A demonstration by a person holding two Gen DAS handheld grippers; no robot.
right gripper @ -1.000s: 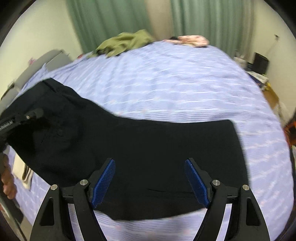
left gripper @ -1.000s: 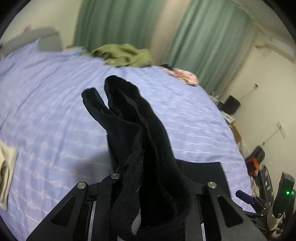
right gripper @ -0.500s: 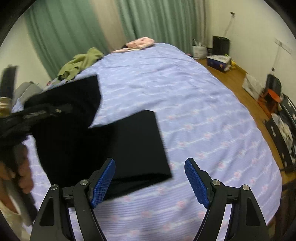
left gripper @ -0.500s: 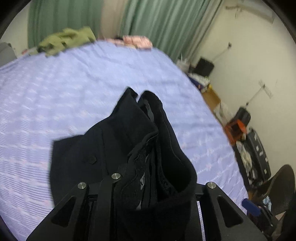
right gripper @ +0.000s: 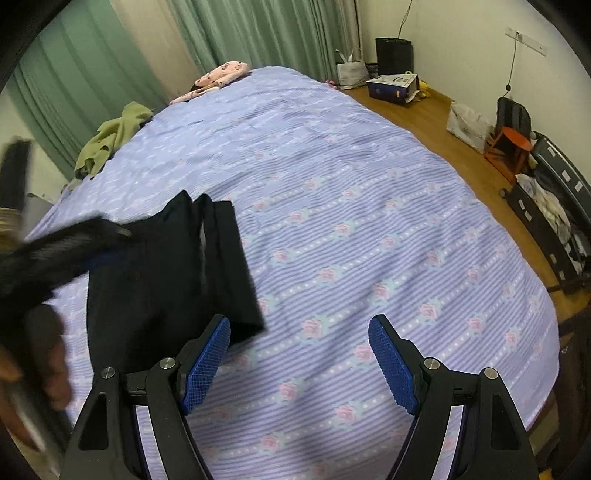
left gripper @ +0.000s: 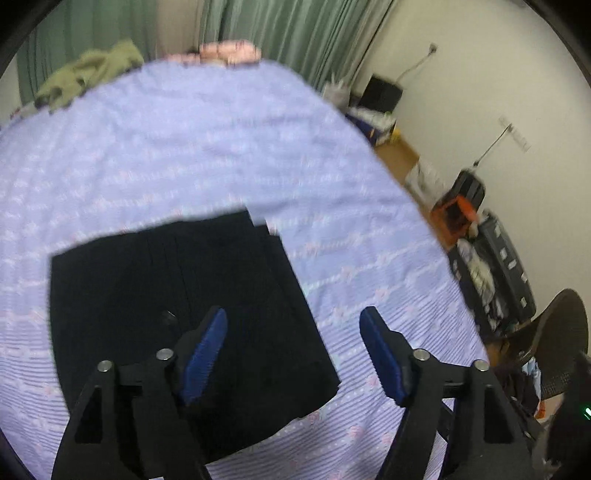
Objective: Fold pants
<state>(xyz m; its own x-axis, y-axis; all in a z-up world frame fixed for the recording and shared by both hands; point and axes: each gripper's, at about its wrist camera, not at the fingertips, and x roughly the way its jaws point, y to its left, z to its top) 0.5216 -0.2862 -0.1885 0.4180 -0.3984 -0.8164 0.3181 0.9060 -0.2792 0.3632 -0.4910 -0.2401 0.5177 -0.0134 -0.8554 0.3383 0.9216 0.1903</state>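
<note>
Folded black fabric pants (left gripper: 177, 302) lie on our lilac striped bedsheet (right gripper: 351, 206); left tongs (left gripper: 293, 354) just spread apart, right tongs (right gripper: 299, 363) spread, both empty.

Lilac floral bedspread (right gripper: 369, 229), olive garment (right gripper: 110, 144), pink garment (right gripper: 221, 75), green curtains (right gripper: 266, 29), wooden floor (right gripper: 436, 122)

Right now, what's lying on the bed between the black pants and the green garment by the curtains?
Nothing: only bare bedspread between the pants and the green garment, clearest in the right wrist view.
</note>
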